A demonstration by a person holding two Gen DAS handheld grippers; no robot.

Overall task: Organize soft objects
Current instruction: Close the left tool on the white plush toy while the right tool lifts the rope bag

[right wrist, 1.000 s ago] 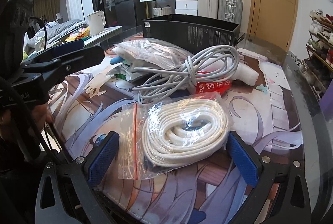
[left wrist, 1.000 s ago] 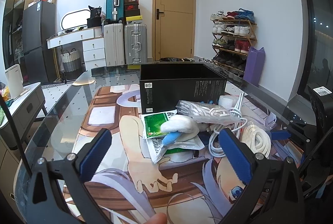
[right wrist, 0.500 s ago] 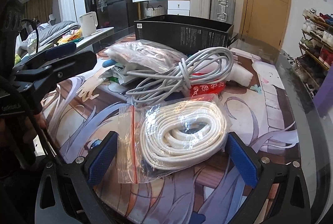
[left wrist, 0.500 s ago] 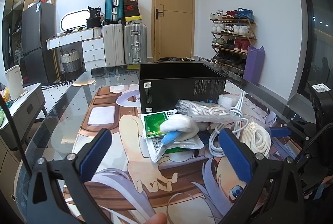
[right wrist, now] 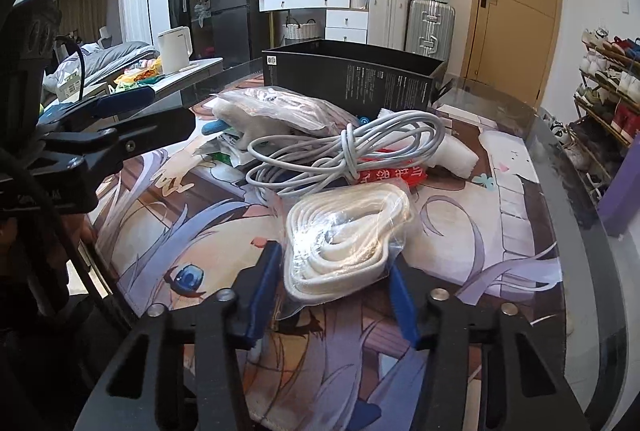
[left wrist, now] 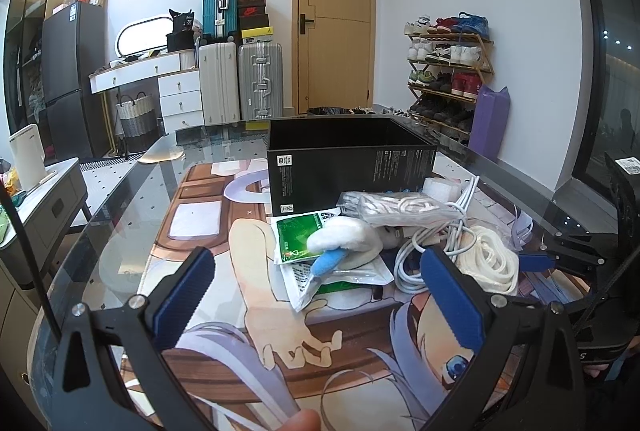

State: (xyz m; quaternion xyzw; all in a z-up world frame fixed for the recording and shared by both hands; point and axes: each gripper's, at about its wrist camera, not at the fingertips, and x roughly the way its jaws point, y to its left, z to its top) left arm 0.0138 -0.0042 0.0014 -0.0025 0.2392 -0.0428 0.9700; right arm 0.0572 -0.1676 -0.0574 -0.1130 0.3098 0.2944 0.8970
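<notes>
**Inspector:** Report the right gripper.

**Operator:** My right gripper (right wrist: 332, 283) has just been closing. Its blue pads (right wrist: 262, 287) now press on both sides of the bagged white rope (right wrist: 346, 235), squeezing the coil into a narrow heart shape. The bag sits at the near edge of the pile on the printed desk mat (right wrist: 512, 231). I cannot tell whether it is lifted clear of the mat.

**Inspector:** And the left?

**Operator:** My left gripper (left wrist: 316, 295) is spread wide with nothing between its pads, over a bare part of the mat, just short of the pile.

**Inspector:** The pile itself?

**Operator:** Behind the rope bag lies a bundled grey cable (right wrist: 340, 151), resting partly on a red packet (right wrist: 394, 175). To its left is a clear bag holding white cord (right wrist: 280, 109), lying over a white plush toy (left wrist: 344, 235) with a blue part. Under the toy are a green sachet (left wrist: 294, 237) and a clear-fronted pouch (left wrist: 340, 277).

**Inspector:** Container?

**Operator:** An open black box (left wrist: 352, 167) stands upright directly behind the pile, touching or nearly touching it. All of it rests on the glass table (left wrist: 132, 199).
</notes>
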